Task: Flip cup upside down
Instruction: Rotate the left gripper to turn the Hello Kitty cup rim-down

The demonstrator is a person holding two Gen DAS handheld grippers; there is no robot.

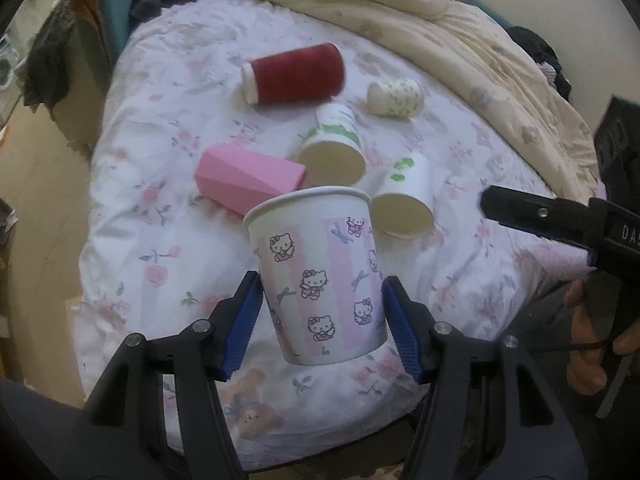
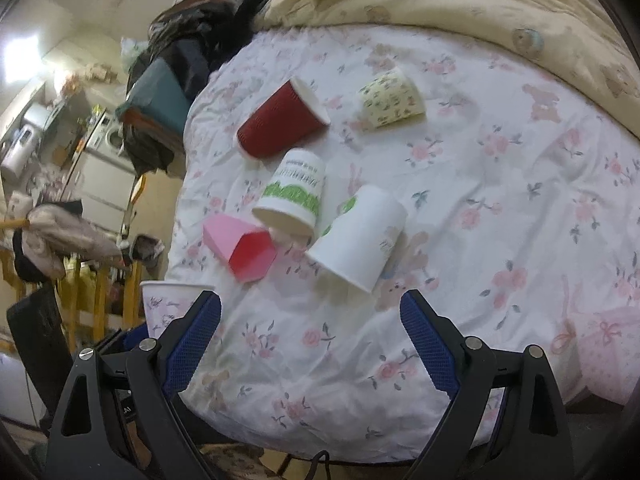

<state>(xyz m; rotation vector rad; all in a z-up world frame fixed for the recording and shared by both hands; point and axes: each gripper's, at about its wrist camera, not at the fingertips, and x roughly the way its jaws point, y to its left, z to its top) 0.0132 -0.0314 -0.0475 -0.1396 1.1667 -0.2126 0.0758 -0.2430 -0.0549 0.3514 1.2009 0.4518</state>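
Observation:
A white paper cup with pink stripes and cartoon kittens [image 1: 320,272] is held upright, mouth up, above the flowered bedsheet [image 1: 132,240]. My left gripper [image 1: 322,312] is shut on the cup's lower half, one blue pad on each side. The cup's rim also shows at the left of the right wrist view [image 2: 168,300]. My right gripper [image 2: 310,344] is open and empty, low over the sheet's near edge; it shows at the right of the left wrist view [image 1: 520,208].
Several cups lie on their sides on the sheet: a red one [image 1: 294,74], a small flowered one [image 1: 396,98], two white ones with green prints [image 1: 334,144] [image 1: 408,200], and a pink faceted one [image 1: 246,180]. A cream duvet [image 1: 460,40] lies bunched behind.

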